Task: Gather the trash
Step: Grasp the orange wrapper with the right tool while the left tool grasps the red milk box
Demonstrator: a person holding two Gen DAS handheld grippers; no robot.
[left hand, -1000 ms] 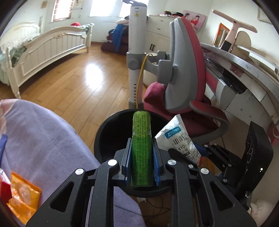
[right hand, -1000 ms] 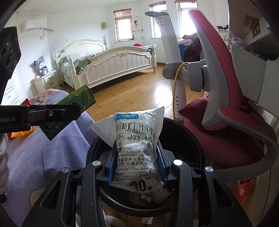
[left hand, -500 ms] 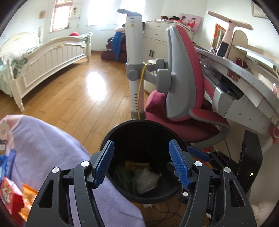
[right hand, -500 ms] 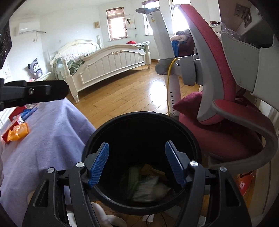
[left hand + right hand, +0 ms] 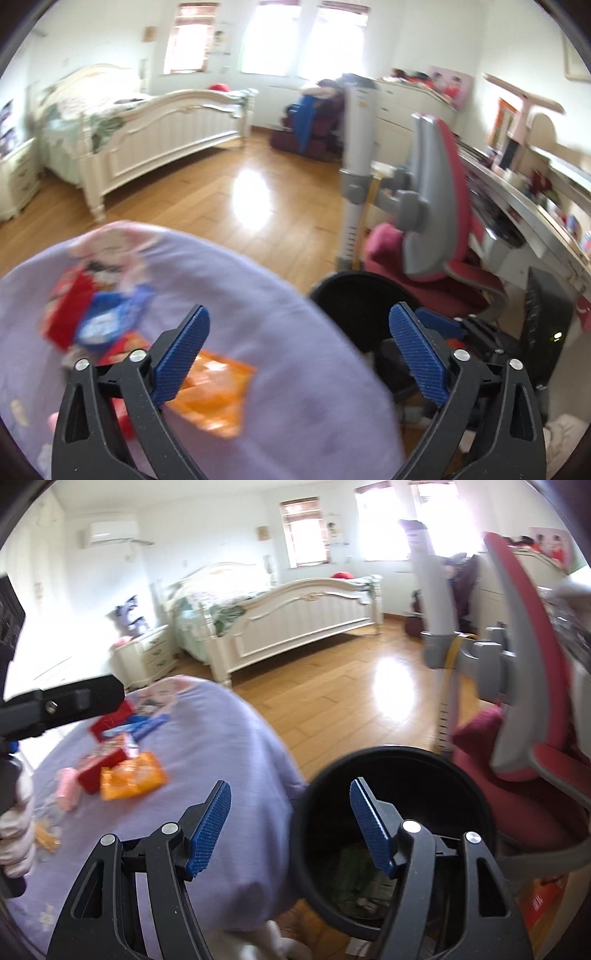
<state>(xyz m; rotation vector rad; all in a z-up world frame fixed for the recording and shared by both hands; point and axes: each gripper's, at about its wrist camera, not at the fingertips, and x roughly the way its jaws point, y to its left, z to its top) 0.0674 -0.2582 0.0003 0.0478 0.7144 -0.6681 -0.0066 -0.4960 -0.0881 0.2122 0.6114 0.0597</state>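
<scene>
Your left gripper [image 5: 299,341] is opening wide, empty, over the purple cover's [image 5: 288,406] edge; your right gripper [image 5: 290,827] gapes empty beside the black bin [image 5: 476,797].

Floor [image 5: 207,192]: wood boards, glossy, strong window glare. 
Cover [image 5: 229,775]: lilac cloth, matt, soft folds. 
Bin [image 5: 476,812]: black plastic, smooth, dull sheen on rim. 
Orange packet [image 5: 133,781]: shiny plastic film, crinkled. 
Left hand-held gripper [image 5: 299,338]: matt black plastic arms, blue ribbed pads, bright metal screws. 
Chair [image 5: 432,206]: grey hard plastic shell, red cloth padding. 
Bed frame [image 5: 303,624]: cream painted wood, satin.
</scene>
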